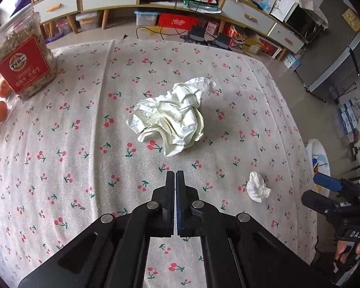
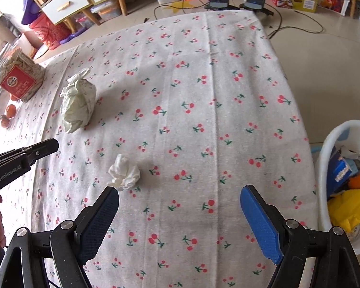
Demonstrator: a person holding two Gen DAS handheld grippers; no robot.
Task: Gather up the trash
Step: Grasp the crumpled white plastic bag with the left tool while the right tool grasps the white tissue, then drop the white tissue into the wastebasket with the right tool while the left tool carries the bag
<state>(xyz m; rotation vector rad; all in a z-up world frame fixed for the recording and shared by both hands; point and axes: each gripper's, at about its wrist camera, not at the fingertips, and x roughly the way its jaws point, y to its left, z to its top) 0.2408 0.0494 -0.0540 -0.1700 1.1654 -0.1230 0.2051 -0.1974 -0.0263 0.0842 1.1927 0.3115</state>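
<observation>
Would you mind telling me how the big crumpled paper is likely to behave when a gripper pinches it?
The big crumpled paper looks light and hollow, so it would probably crush rather than resist. Its loose folds may spring back or snag. Resting freely on the tablecloth, it would likely slide if nudged.

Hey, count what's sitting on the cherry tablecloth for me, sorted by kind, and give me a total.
Crumpled paper wads: 2, a big one and a small one
Jars: 1
Oranges: 3 in view, near the cropped left edge
Total: 6
</observation>
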